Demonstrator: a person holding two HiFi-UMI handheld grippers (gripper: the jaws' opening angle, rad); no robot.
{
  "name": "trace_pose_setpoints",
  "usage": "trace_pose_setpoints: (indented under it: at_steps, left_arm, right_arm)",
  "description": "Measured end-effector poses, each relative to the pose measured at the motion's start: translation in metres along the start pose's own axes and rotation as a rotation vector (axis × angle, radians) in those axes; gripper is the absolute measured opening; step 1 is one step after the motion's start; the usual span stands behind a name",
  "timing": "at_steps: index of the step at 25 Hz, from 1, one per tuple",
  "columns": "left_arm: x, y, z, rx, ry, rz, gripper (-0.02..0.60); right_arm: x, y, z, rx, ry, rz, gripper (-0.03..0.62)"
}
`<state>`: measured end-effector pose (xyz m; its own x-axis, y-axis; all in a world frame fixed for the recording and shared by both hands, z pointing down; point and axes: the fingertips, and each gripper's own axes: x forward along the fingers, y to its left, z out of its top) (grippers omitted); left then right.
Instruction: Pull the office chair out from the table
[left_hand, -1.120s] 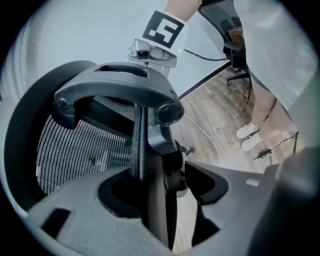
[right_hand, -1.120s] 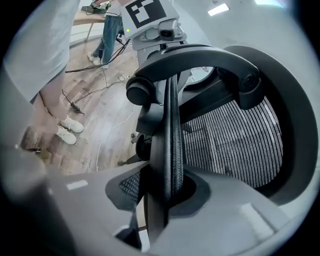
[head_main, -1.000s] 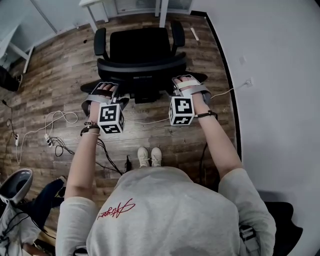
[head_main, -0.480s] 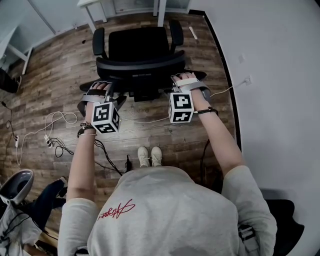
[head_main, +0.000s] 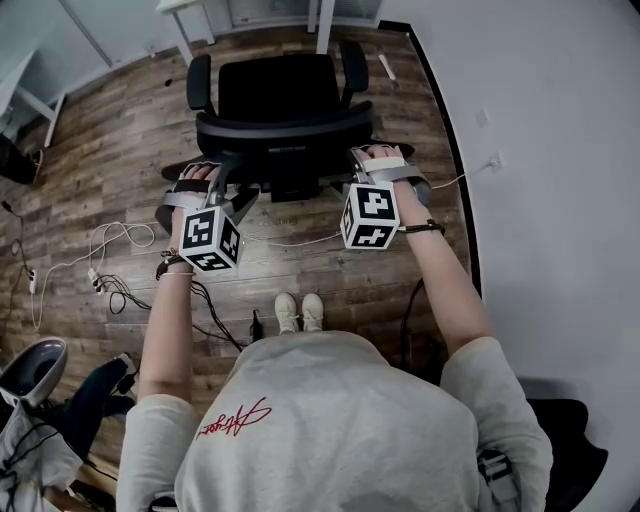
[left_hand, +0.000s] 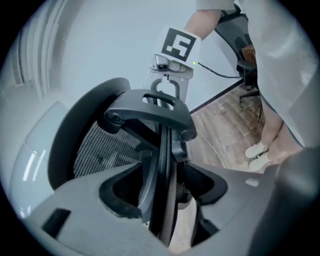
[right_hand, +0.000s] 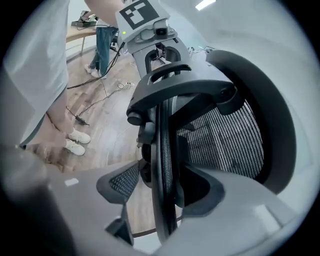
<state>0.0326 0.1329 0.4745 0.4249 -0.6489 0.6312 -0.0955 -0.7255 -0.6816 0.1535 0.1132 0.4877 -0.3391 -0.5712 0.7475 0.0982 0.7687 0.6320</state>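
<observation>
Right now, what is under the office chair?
Wood floor and one base leg sticking out at the left. The seat and backrest cover the rest of the base, so the wheels cannot be seen.

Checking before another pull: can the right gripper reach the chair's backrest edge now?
Probably yes: the backrest edge stands between the opening fingers of the right gripper, and nothing else blocks it.

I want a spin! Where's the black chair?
Head view: the office chair stands top centre, backrest edge inside the left hand-held gripper's jaws and the right hand-held gripper's opening jaws.
</observation>
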Motion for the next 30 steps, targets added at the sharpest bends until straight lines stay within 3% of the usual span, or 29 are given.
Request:
trace_pose_setpoints:
  at_steps: [12, 19, 21, 30]
  left_arm:
    - [-0.027, -0.003, 0.012, -0.171, -0.118, 0.118, 0.224]
    - [-0.055, 0.02, 0.023, -0.381, -0.268, 0.271, 0.209]
    - [-0.062, 0.027, 0.027, -0.432, -0.309, 0.306, 0.204]
    - [-0.096, 0.053, 0.053, -0.578, -0.479, 0.391, 0.178]
  right_arm:
    - [-0.04, -0.019, 0.028, 0.344, -0.225, -0.211, 0.247]
    - [-0.066, -0.032, 0.046, 0.616, -0.403, -0.29, 0.212]
    - [-0.071, -0.034, 0.049, 0.65, -0.44, -0.312, 0.169]
    - [-0.098, -0.045, 0.067, 0.836, -0.611, -0.382, 0.125]
